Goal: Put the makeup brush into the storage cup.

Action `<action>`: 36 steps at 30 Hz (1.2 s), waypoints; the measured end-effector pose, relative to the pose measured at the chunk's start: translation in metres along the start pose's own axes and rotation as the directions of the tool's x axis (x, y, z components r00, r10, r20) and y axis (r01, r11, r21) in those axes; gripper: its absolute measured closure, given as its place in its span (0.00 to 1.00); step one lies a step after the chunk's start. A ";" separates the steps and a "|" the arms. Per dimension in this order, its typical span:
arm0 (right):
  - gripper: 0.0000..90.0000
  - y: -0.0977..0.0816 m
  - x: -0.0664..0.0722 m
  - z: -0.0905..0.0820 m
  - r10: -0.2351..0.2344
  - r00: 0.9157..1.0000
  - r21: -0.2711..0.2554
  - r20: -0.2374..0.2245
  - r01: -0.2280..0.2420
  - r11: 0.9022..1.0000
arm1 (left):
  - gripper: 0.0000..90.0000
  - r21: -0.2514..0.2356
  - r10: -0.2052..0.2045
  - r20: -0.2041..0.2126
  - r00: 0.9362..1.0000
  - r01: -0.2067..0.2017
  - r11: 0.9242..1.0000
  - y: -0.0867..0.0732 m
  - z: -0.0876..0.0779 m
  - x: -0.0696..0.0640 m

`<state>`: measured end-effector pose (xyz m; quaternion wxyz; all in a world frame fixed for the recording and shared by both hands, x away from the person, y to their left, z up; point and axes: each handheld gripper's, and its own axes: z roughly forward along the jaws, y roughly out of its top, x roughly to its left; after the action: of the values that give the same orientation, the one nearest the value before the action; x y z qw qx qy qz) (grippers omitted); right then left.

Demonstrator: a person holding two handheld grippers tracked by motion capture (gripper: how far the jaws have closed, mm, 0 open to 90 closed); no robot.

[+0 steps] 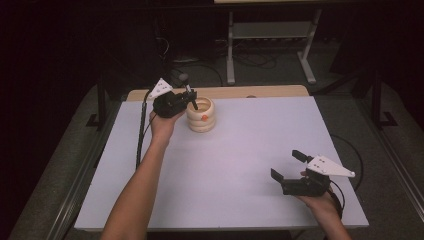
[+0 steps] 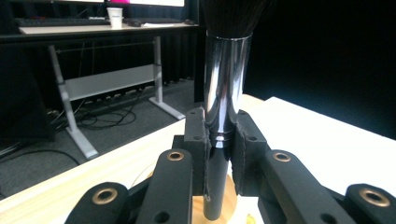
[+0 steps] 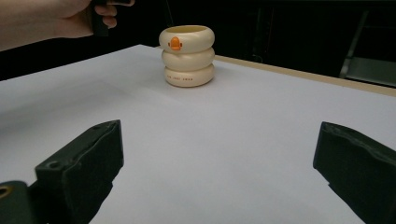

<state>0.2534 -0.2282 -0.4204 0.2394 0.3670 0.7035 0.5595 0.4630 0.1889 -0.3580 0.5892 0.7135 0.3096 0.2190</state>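
So the room around me is dark, with a white-legged desk frame [image 1: 270,45] on the floor past the far edge, cables lying under it, and a paper cup [image 2: 114,13] sitting on a desktop way back there. My table [image 1: 240,170] is a big white sheet over a light wood top, and a strip of wood shows along the far edge.

My left gripper [image 1: 192,100] is up at the far left of the table, right at the holder. Its jaws are pinched tight on a makeup brush [image 2: 224,93], gripping it where the shiny chrome ferrule meets the black handle. The brush stands upright, dark bristles up top, handle end pointing down at the holder's opening. I can't tell if the handle touches the inside.

My right gripper [image 1: 290,165] is at the near right, well apart from everything, jaws spread wide with nothing between them, just above the white surface.

The holder [image 3: 187,56] is a cream pot shaped like three stacked rings with a little orange mark on the top one, standing upright on the sheet.
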 end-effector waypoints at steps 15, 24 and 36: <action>0.01 -0.001 0.000 0.000 0.009 1.000 0.006 -0.002 -0.009 1.000 | 0.87 0.065 -0.005 -0.004 1.000 0.005 0.998 -0.014 0.012 0.001; 0.01 -0.001 0.000 -0.001 0.002 1.000 0.002 -0.001 -0.002 1.000 | 0.87 0.103 0.011 -0.012 1.000 -0.009 0.995 -0.021 0.019 -0.001; 0.01 -0.001 0.000 -0.001 0.010 1.000 0.008 -0.002 -0.010 1.000 | 0.46 0.112 -0.023 -0.056 0.998 0.029 0.993 -0.025 0.020 0.003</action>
<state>0.2520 -0.2288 -0.4211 0.2344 0.3710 0.7040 0.5584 0.4742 0.1801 -0.3866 0.5422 0.7352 0.3466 0.2130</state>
